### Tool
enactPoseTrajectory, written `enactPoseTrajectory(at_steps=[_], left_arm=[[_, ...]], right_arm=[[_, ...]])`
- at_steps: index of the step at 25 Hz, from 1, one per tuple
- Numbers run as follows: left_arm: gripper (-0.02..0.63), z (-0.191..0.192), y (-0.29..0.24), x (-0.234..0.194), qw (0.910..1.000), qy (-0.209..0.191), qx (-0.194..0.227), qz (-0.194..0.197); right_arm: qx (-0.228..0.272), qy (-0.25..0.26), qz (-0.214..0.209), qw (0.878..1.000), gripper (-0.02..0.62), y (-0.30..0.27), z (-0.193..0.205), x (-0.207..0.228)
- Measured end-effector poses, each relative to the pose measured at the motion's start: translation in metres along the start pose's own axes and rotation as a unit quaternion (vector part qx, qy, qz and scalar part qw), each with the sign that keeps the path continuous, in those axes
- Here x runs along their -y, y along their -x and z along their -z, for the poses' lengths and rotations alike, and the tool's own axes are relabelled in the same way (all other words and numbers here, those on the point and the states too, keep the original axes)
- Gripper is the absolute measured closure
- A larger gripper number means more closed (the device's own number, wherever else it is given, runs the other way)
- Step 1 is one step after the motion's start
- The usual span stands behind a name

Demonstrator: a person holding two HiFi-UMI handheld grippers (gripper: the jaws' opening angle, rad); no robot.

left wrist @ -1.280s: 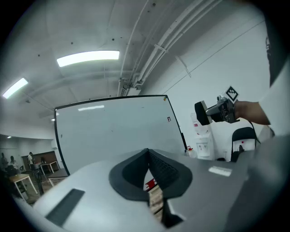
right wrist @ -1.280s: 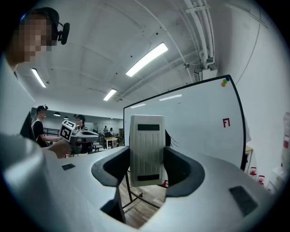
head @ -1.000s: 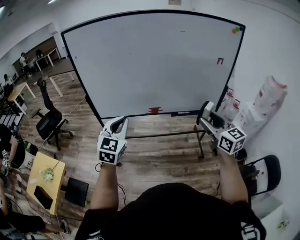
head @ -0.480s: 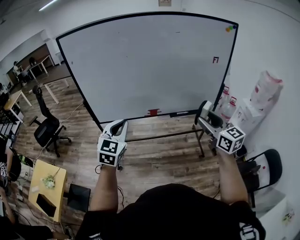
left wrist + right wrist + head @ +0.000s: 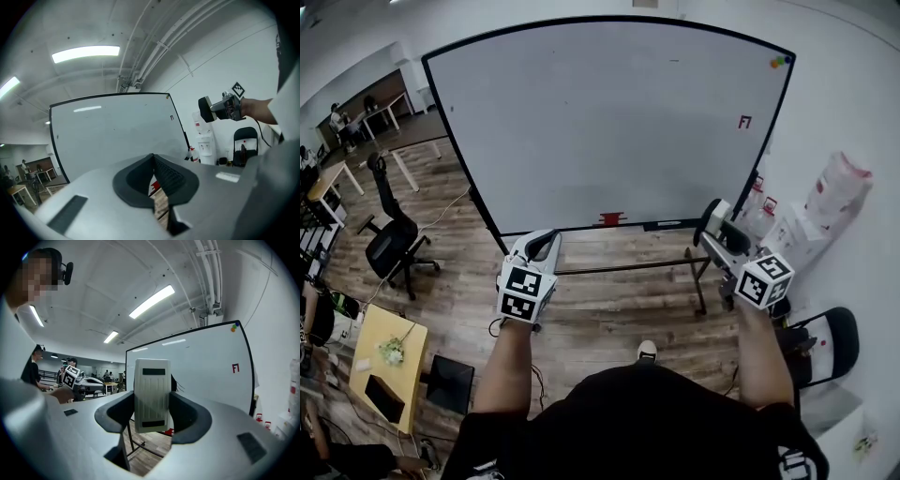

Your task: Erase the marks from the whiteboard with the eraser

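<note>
A large whiteboard [image 5: 609,122] on a stand faces me, with a small red mark [image 5: 743,122] near its right edge, the same red mark [image 5: 236,368] showing in the right gripper view. My right gripper [image 5: 712,223] is shut on a white eraser [image 5: 151,394], held upright short of the board's lower right corner. My left gripper [image 5: 542,246] is shut with nothing in it, pointing at the board's lower left. Between its jaws a red object [image 5: 609,220] on the board's tray shows. Coloured magnets [image 5: 779,62] sit at the top right corner.
The whiteboard's stand legs [image 5: 701,286] cross the wooden floor in front of me. White water bottles and boxes [image 5: 792,230] stand by the right wall, with a black chair [image 5: 834,342]. At left are an office chair [image 5: 394,246], a yellow table [image 5: 384,361] and desks with people.
My head has shifted a little, so the board sits slightly differently in view. Both grippers hold about the same places and states. A shoe now shows below me.
</note>
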State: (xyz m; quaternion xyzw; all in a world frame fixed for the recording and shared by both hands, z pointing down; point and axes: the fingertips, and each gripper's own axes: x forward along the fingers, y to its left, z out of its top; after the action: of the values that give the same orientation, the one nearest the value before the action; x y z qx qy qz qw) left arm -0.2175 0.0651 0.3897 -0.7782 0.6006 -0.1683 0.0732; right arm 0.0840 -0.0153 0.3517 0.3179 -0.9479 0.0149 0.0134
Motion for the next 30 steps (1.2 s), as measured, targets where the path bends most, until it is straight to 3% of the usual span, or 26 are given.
enactPoseTrajectory(at_steps=[21, 30], left_arm=[[0.595, -0.005, -0.074, -0.013, 0.9997, 0.009, -0.014, -0.02], [0.595, 0.002, -0.114, -0.019, 0.9993, 0.017, -0.025, -0.019]], right_arm=[[-0.006, 0.001, -0.008, 1.0, 0.367, -0.053, 0.006, 0.08], [-0.021, 0.023, 0.015, 0.999, 0.367, -0.08, 0.014, 0.116]])
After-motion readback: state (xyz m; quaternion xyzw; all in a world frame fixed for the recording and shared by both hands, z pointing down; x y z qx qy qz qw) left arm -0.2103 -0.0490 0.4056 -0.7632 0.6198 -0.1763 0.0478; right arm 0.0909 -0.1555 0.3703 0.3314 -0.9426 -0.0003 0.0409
